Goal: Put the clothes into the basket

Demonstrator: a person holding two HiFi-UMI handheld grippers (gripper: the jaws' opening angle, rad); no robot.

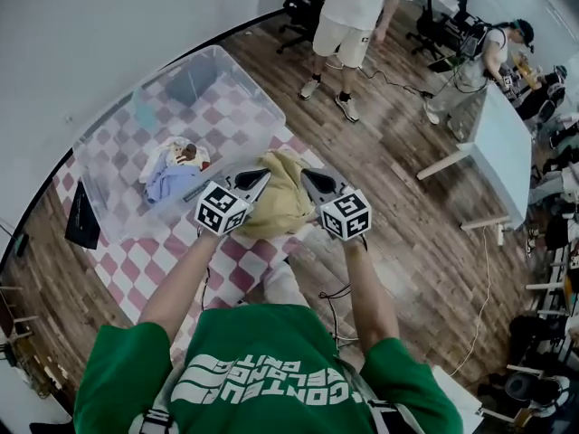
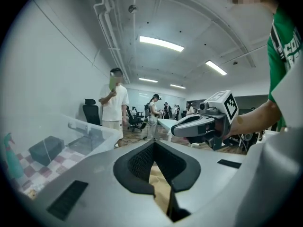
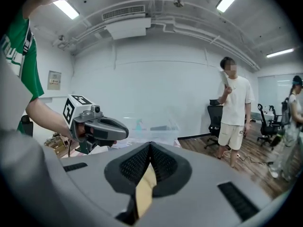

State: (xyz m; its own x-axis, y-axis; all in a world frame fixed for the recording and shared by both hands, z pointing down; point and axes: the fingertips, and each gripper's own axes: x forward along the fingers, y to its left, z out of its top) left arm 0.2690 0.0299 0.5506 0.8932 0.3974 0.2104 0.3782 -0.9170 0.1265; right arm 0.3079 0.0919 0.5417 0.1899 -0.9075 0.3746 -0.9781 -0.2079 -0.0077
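1. You hold a tan garment [image 1: 280, 202] stretched between both tools: the left claw [image 1: 261, 177] is clamped on one edge of it and the right claw [image 1: 309, 177] on the other. It hangs in the air above the desk's right edge, just beside the near wall of the clear basket [image 1: 253, 84].
2. Risk: the hanging cloth could catch the basket's rim and end up draped outside. Letting go with one claw first would swing it toward the desk [image 1: 145, 269].
3. Clothes already in the basket [image 1: 176, 170] lie at its near end, so the far end looks roomier.
4. The space above the basket is open. A bystander [image 1: 348, 7] stands on the floor well beyond the desk's far corner.
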